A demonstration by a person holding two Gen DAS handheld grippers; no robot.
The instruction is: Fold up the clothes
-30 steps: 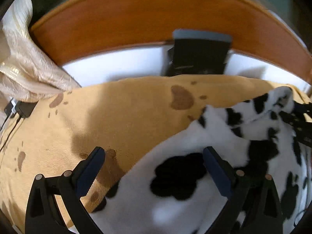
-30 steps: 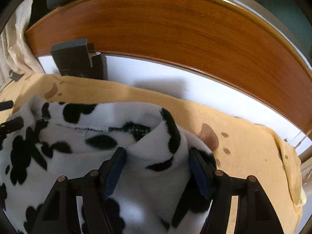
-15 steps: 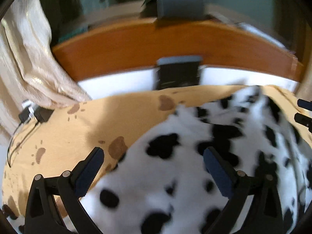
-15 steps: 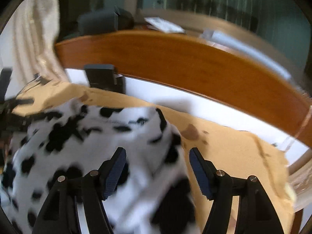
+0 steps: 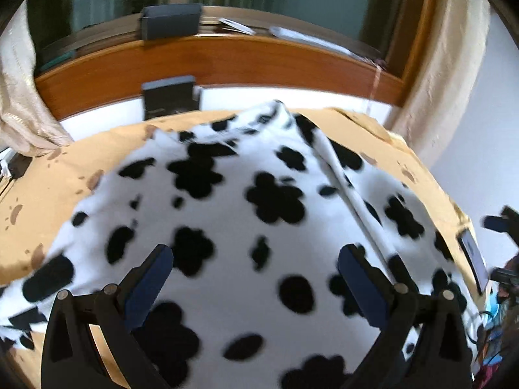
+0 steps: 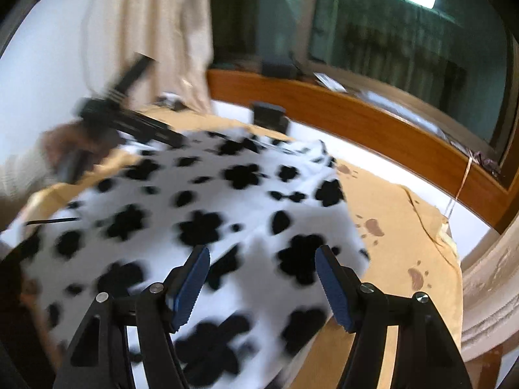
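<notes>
- Left gripper [image 5: 254,267]: blue pads spread wide, nothing pinched between them. It just hangs over the garment [image 5: 246,233], pointing down at it.
- Right gripper [image 6: 262,270]: same deal, jaws standing well apart, no cloth caught in them as far as I can see. It sits above the near right corner of the garment [image 6: 201,227].
- From the right side you can also spot the other gripper off to the far left, blurry, with a hand [image 6: 61,146] wrapped around its handle.
- The garment is a fuzzy white thing with black cow-ish blotches, spread out mostly flat on the blanket [image 5: 48,188]. There's a long seam or folded edge running diagonally down its right side, and the far end bunches up into a little peak.
- The blanket is tan with brown paw prints and covers the bed; it pokes out on both sides of the garment [image 6: 399,227].
- Behind that, a strip of white sheet, then a wooden headboard [image 5: 227,61] with a dark box [image 5: 168,97] leaning at its foot and another one [image 5: 170,24] sitting on top.
- Window [image 6: 389,32] past the headboard, cream curtain [image 5: 19,97] at the left.
- Everything's pretty motion-blurred, so fine details are a wash.
</notes>
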